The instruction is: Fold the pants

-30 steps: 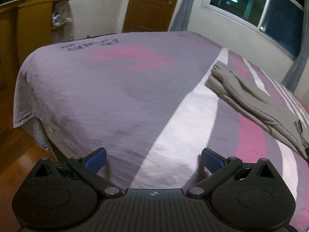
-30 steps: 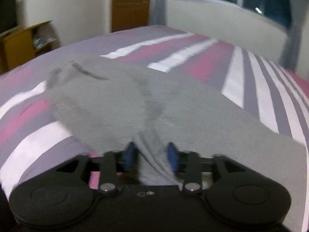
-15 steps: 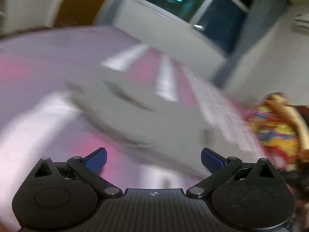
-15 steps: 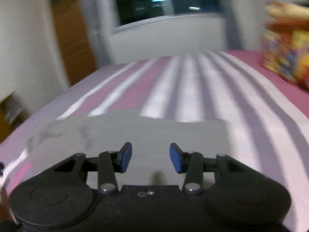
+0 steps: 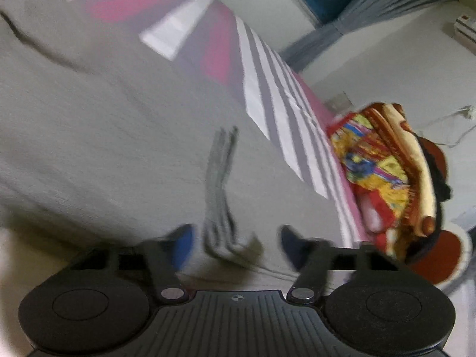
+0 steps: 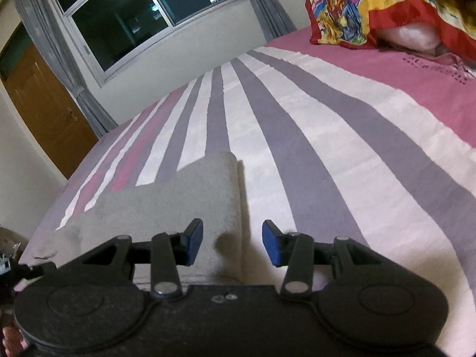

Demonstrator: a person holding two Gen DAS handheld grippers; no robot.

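The grey pants (image 5: 104,125) lie spread on the striped bedsheet (image 5: 267,89). In the blurred left wrist view my left gripper (image 5: 235,245) is open just over them, with their dark drawstring (image 5: 220,184) running down between the fingers. In the right wrist view my right gripper (image 6: 232,245) is open and empty, low over the right edge of the pants (image 6: 178,199), with that edge between the fingers.
The bedsheet (image 6: 342,148) has white, grey and pink stripes. A colourful red and yellow blanket (image 6: 401,6) is piled at the bed's end and also shows in the left wrist view (image 5: 386,172). A window (image 6: 142,15), curtains and a wooden door (image 6: 44,113) are behind.
My right gripper let go of the pants fabric and opened, then swung right to the pants' edge. My left gripper swept right from bare sheet onto the pants, its fingers narrower now.
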